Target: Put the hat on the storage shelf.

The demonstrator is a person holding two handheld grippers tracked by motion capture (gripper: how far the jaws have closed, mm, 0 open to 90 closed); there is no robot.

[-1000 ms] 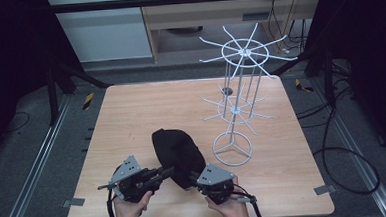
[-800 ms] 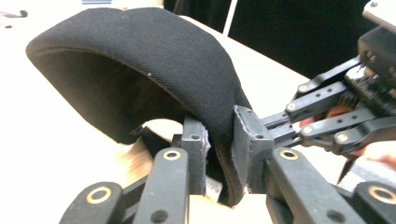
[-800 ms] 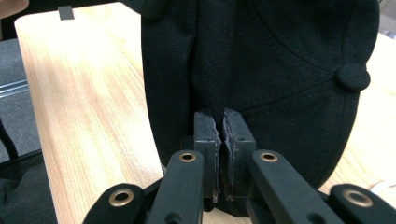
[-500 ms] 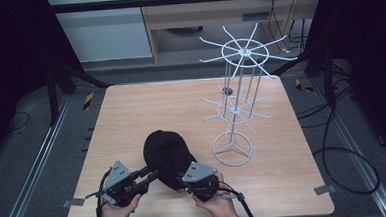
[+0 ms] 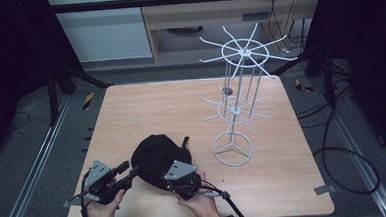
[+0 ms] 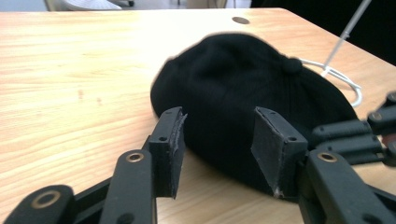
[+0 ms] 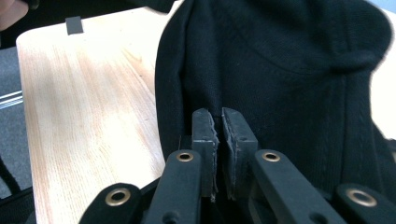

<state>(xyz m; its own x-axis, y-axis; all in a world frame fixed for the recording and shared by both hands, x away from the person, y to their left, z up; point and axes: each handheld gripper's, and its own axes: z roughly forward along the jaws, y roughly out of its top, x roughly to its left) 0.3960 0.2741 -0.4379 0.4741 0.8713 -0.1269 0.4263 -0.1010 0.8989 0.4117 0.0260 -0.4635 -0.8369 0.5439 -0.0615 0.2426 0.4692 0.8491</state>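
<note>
A black cap [image 5: 156,153] lies on the wooden table [image 5: 181,104] near its front edge. My left gripper [image 6: 218,126] stands open just short of the cap's [image 6: 243,79] left rim. Its jaws have just been opening, and neither pad presses on the fabric. In the high view the left gripper [image 5: 130,172] points right at the cap. My right gripper [image 7: 219,116] is shut on a fold of the cap [image 7: 280,60] at its near edge. From above, its grey plate [image 5: 180,170] covers the jaws.
A white wire rack [image 5: 238,93] with radiating arms stands right of the cap on a ring base [image 5: 232,149]; part of the ring [image 6: 343,79] shows behind the cap. A small hole [image 6: 240,20] sits in the tabletop farther back. Cables trail off the near edge.
Both grippers and the cap have shifted left along the front of the table. The left gripper's jaws, closed at the cap a second ago, now stand apart and free of it.
</note>
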